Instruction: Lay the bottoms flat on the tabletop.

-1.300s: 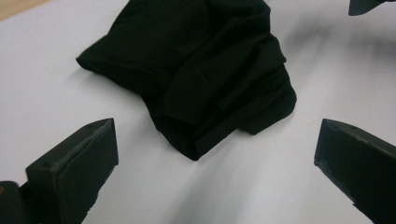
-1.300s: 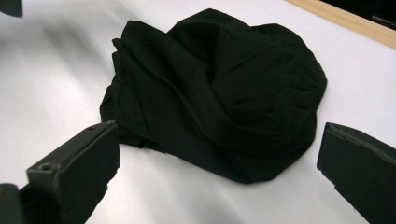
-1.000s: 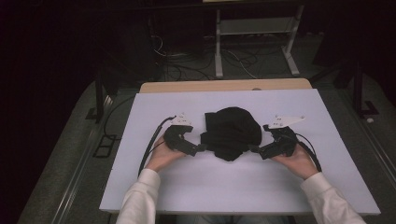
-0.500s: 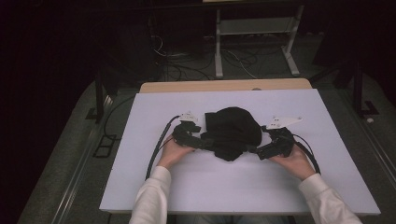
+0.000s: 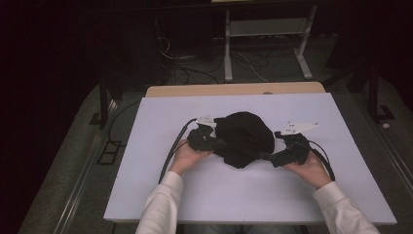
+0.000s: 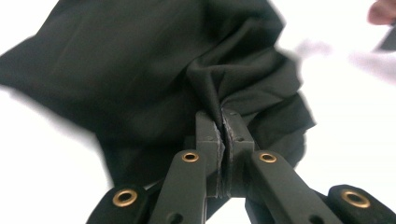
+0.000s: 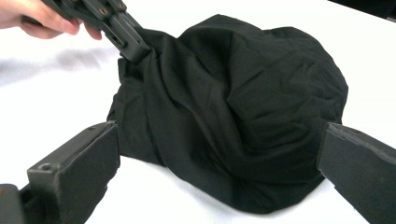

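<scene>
The crumpled black cloth garment, a soft heap of thin woven fabric, lies between the two hand-held tools, and the coming move turns on that: it sits just to the right of the left gripper and just to the left of the right gripper, with its longer spread running roughly from one tool to the other across the table. The left gripper has just been closing, and its jaws now stand pressed together on a gathered fold of the garment's near-left edge, the cloth bunching into pleats right at the tips and fanning away ahead of them. The right gripper is spread wide, its two black pads standing either side of the lower part of the heap without pressing it; the cloth lies directly ahead of it, between the jaws but free. In that same view the left gripper reaches in from the upper left, pinching the fabric's corner. So the left hand already has its hold, and the right hand is the one that, by my judgement, needs to advance a little and close. The work rests on a flat white tabletop sheet, smooth and bare around the garment, laid over a pale wooden table; beyond it the room is dark, with a white metal frame stand and loose cables on the floor.
</scene>
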A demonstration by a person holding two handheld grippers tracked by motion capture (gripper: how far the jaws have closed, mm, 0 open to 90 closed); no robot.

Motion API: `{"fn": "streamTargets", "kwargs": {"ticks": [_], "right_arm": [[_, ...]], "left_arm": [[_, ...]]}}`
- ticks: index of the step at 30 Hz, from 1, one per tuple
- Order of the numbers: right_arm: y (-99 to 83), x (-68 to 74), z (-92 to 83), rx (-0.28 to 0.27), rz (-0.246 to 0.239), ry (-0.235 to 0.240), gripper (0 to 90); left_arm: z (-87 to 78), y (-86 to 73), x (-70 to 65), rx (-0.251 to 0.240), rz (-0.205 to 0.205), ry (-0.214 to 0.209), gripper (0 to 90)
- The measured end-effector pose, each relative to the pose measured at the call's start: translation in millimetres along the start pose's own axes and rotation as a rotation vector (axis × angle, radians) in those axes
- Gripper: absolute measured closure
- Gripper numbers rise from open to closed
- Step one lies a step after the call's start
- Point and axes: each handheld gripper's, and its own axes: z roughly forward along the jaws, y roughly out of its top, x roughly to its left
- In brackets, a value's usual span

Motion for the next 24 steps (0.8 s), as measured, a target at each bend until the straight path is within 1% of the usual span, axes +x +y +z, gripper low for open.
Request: {"fn": "streamTargets", "kwargs": {"ticks": [2,4,5,8,10,11,12,13,14,15,16,17,18,19,20,21,22,24], "right_arm": [[0.6,1.1,-1.7,-0.005,0.0,0.006,0.0],[1.1,2.8,-2.9,-0.009,-0.005,0.013,0.0],[1.4,4.4,-3.1,-0.012,-0.007,0.022,0.0],[1.9,8.0,-1.7,-0.019,-0.012,0.039,0.0],[2.2,9.4,-0.3,-0.023,-0.001,0.055,0.0],[2.1,9.2,0.7,-0.027,0.004,0.066,0.0],[2.0,9.1,2.0,-0.028,0.013,0.074,2.2],[2.0,9.1,2.0,-0.028,0.013,0.074,2.2],[1.7,7.4,4.0,-0.027,0.032,0.114,21.3],[1.7,7.4,4.0,-0.027,0.032,0.114,21.3],[1.7,4.3,4.5,-0.013,0.064,0.165,48.6],[1.7,4.3,4.5,-0.013,0.064,0.165,48.6],[1.8,1.1,1.7,0.019,0.076,0.171,69.4],[2.0,-0.7,-1.1,0.043,0.082,0.152,77.0],[1.5,-4.1,-5.9,0.061,0.1,0.132,81.5],[1.5,-4.1,-5.9,0.061,0.1,0.132,81.5],[0.2,-10.8,-15.3,0.065,0.133,0.109,83.7],[-1.7,-19.9,-29.3,0.058,0.154,0.066,83.9]], "left_arm": [[-2.3,11.0,-8.9,-0.016,0.03,-0.021,86.1],[-3.8,26.9,-21.2,-0.041,0.063,-0.054,86.1],[-3.6,32.4,-25.2,-0.049,0.075,-0.064,86.1],[-0.2,53.0,-40.9,-0.069,0.121,-0.102,86.1],[3.7,64.8,-50.5,-0.075,0.15,-0.127,86.1],[3.7,64.8,-50.5,-0.075,0.15,-0.127,86.1],[8.5,74.2,-58.6,-0.081,0.174,-0.146,86.1],[8.5,74.2,-58.6,-0.081,0.174,-0.146,86.0],[12.8,80.9,-62.9,-0.08,0.187,-0.148,86.0],[12.8,80.9,-62.9,-0.08,0.187,-0.148,85.8],[14.3,83.1,-62.0,-0.09,0.179,-0.15,85.3],[14.3,83.1,-62.0,-0.09,0.179,-0.15,83.6],[11.9,83.2,-59.1,-0.113,0.163,-0.124,79.5],[11.9,83.2,-59.1,-0.113,0.163,-0.124,73.8],[5.5,81.6,-54.3,-0.138,0.142,-0.089,69.5],[5.5,81.6,-54.3,-0.138,0.142,-0.089,68.0],[-3.2,78.0,-47.3,-0.164,0.113,-0.082,63.8],[-11.7,72.1,-40.8,-0.174,0.084,-0.033,54.2]]}}
